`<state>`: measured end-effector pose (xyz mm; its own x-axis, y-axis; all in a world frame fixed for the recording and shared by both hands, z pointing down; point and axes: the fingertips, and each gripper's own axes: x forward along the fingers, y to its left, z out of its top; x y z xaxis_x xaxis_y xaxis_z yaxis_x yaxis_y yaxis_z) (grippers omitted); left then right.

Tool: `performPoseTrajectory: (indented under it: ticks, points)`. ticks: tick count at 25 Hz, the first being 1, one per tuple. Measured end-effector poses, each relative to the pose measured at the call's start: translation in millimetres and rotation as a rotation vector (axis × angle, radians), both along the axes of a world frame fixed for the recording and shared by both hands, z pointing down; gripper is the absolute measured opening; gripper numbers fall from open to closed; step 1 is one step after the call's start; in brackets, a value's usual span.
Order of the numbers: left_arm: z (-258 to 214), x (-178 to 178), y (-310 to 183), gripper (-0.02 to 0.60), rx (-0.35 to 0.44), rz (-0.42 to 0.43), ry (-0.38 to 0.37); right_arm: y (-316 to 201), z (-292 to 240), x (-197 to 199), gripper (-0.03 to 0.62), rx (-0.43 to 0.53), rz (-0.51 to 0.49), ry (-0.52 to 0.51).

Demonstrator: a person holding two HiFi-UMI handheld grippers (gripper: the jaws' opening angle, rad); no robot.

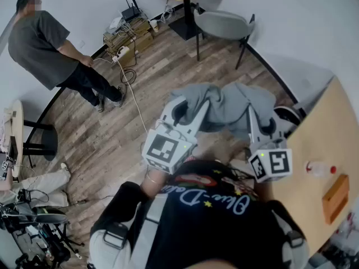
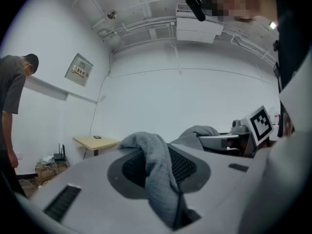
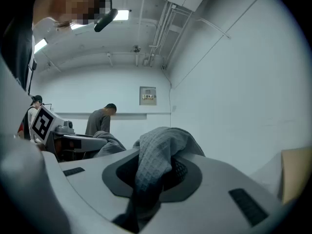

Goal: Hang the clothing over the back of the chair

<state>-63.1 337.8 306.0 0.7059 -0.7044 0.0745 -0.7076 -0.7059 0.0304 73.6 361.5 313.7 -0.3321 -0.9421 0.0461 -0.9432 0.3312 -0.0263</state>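
Head view: grey garment (image 1: 235, 104) hangs stretched between left gripper (image 1: 193, 106) and right gripper (image 1: 261, 121); both held level above the wooden floor (image 1: 112, 133) | Left gripper view: jaws clenched on a garment fold | Right gripper view: jaws clenched on another fold

Grey waffle-knit clothing (image 1: 233, 108), grey chair (image 1: 223, 24), brown wood-plank floor (image 1: 106, 139)

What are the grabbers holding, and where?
The grey waffle-knit cloth garment: left gripper pinches a fold on its left side, right gripper a fold on its right side.
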Motion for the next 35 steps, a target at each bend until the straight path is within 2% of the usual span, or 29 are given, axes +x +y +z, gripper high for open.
performPoseTrajectory:
  ticks: [4, 13, 17, 20, 28, 35]
  points:
    - [3, -7, -4, 0.097, 0.019, 0.007, -0.017, -2, 2, -6, 0.071, -0.001, -0.006, -0.001]
    - [3, -19, -12, 0.097, -0.002, 0.0, 0.017, -11, 2, -18, 0.071, -0.013, 0.007, 0.004]
    - [7, -35, -20, 0.097, 0.007, 0.009, -0.006, -18, 3, -32, 0.071, -0.02, 0.012, 0.009]
    - [5, -47, -25, 0.097, -0.001, 0.001, 0.013, -25, 3, -43, 0.072, -0.022, 0.017, 0.008]
    - [8, -85, -47, 0.097, 0.019, 0.007, -0.002, -48, 5, -79, 0.072, -0.021, 0.025, 0.011]
    - [9, -114, -59, 0.097, 0.014, 0.031, 0.034, -54, 8, -107, 0.072, -0.021, 0.064, 0.013]
